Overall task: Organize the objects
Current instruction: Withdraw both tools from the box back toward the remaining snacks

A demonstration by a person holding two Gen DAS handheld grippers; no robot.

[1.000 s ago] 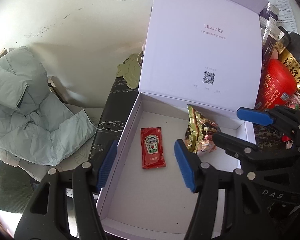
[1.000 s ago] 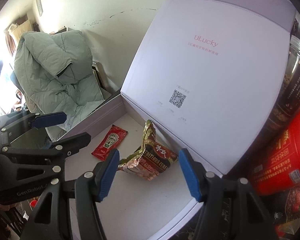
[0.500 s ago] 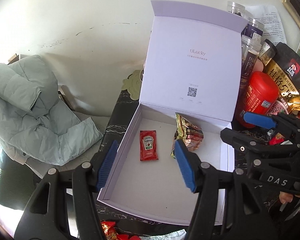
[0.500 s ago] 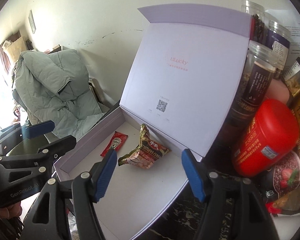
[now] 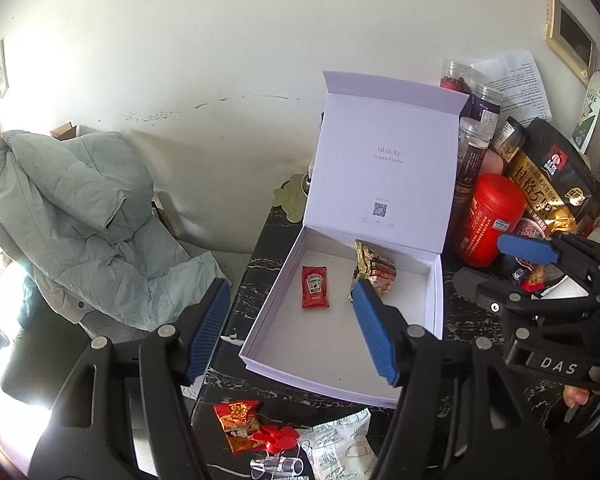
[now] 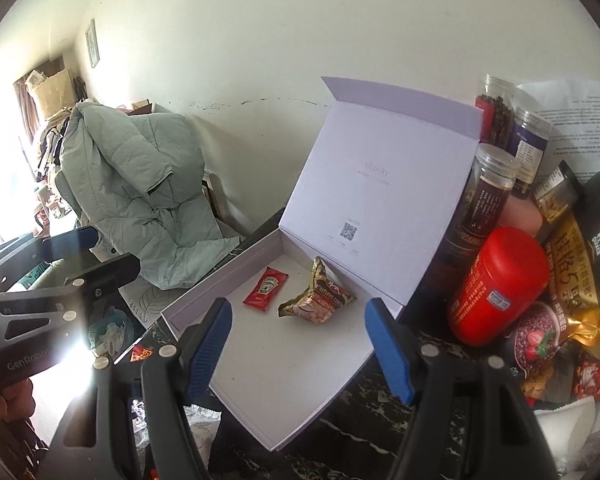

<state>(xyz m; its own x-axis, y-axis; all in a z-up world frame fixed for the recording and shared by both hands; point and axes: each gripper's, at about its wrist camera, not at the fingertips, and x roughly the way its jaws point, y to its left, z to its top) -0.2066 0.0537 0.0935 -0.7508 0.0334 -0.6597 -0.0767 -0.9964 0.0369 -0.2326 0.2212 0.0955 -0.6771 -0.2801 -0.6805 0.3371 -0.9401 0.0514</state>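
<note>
An open white box [image 5: 438, 292] [image 6: 228, 268] stands on the dark marble table with its lid upright. Inside lie a red ketchup sachet [image 5: 314, 286] [image 6: 265, 288] and a gold snack packet [image 5: 374, 270] [image 6: 318, 300]. My left gripper [image 5: 290, 330] is open and empty, above the box's near left corner. My right gripper [image 6: 300, 346] is open and empty, above the box's near side; it also shows at the right of the left wrist view [image 5: 496, 264]. A red snack packet [image 5: 238, 422], red clips [image 5: 278, 436] and a white packet [image 5: 340, 444] lie in front of the box.
A red canister [image 5: 488, 220] [image 6: 500, 284], clear jars [image 6: 488, 196] and a black-gold oat bag [image 5: 552, 184] [image 6: 580, 256] crowd the right of the box. A green padded jacket [image 5: 76, 220] [image 6: 140, 188] lies on a chair to the left.
Both grippers have pulled back and up from the box, so the whole box and the packets in front of it now show. Both stay open and empty.
</note>
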